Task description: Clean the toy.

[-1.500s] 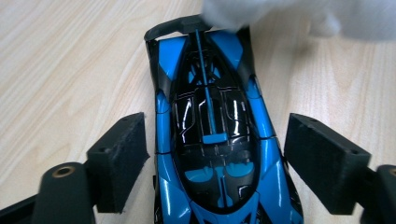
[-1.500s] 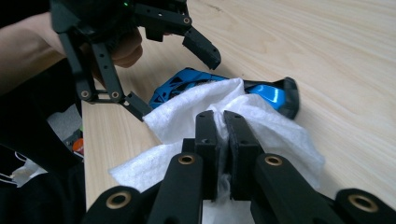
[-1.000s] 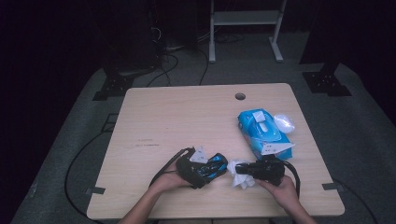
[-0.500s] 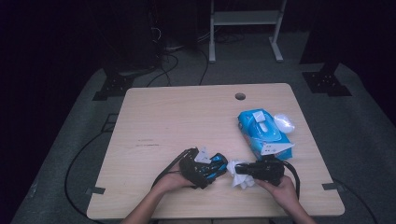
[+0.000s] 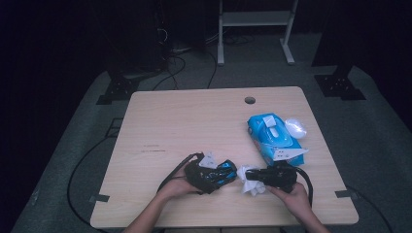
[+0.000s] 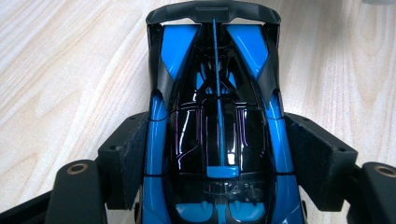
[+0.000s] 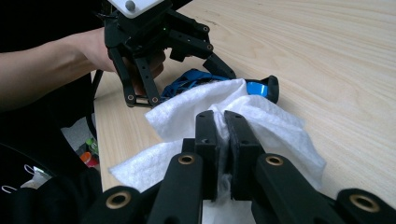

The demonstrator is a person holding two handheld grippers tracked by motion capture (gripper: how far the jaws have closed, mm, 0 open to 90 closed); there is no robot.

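At the near edge of the surface (image 5: 160, 121), your left gripper (image 6: 219, 154), jaws just closing, clamps the toy car (image 6: 217, 121); your right gripper (image 7: 223, 135) pinches the wipe (image 7: 275, 126). Next, rub the car's tail.

Right claw (image 7: 222, 140) clamped on white wipe (image 7: 275, 128), wipe draped over blue toy car (image 7: 258, 87) held in left claw (image 7: 187, 70) on surface (image 7: 327, 56).

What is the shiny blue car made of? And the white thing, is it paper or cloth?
The toy car looks like hard, glossy plastic: its blue and black body mirrors the light in sharp streaks. The white wipe looks like soft, fuzzy non-woven cloth, perhaps damp: it crumples into loose folds where the right gripper pinches it. The table looks like pale wood or wood-look laminate, with visible grain.
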